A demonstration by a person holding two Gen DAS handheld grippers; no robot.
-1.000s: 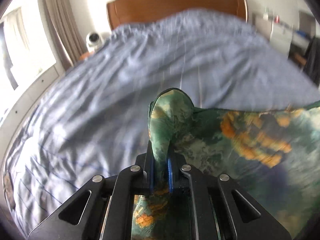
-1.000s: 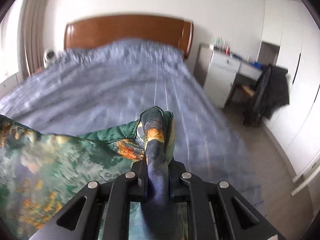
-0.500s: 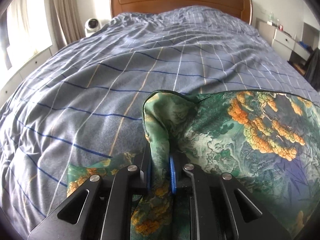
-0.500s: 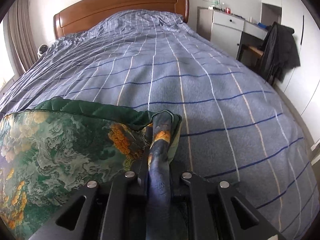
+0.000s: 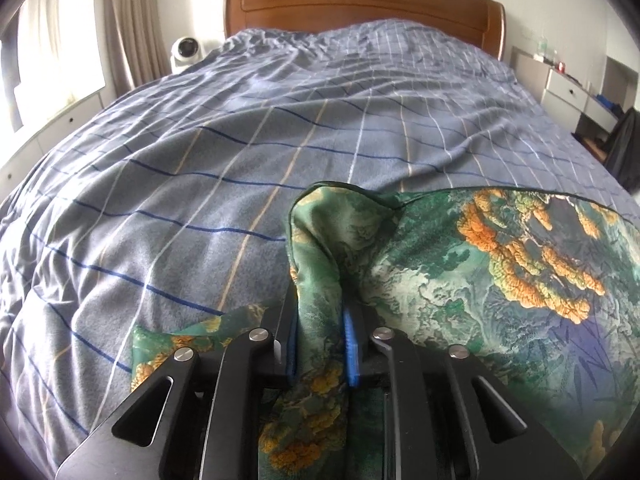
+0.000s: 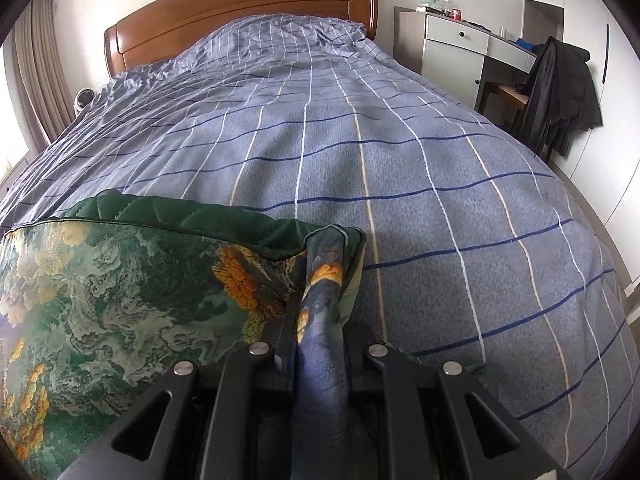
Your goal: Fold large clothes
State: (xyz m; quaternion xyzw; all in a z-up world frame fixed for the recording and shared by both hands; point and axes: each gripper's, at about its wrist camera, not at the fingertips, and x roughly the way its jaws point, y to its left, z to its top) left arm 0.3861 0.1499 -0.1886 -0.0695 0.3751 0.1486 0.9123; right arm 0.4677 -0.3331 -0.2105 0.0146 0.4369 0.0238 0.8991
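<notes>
A large green garment [image 5: 480, 280] printed with orange and pale landscape motifs lies spread on the blue checked bed cover [image 5: 240, 140]. My left gripper [image 5: 320, 312] holds a bunched corner at the garment's left edge, and the cloth fills the gap between its blue pads [image 5: 351, 344]. Its jaws are opening. In the right wrist view the garment [image 6: 120, 288] shows a quilted dark green lining along its far edge. My right gripper [image 6: 320, 320] pinches the right corner, a blue-grey fold standing up between the fingers, and its jaws are opening too. Both grippers sit low over the bed.
The bed cover [image 6: 440, 200] runs to a wooden headboard [image 6: 240, 12]. A white cabinet [image 6: 452, 40] and a chair with a black jacket [image 6: 560, 88] stand to the right of the bed. A small white fan [image 5: 185, 50] and curtains [image 5: 132, 20] are at the left.
Both grippers came down with the garment, which now rests flat on the bed cover. The left gripper's pads stand a little wider apart around the cloth.
</notes>
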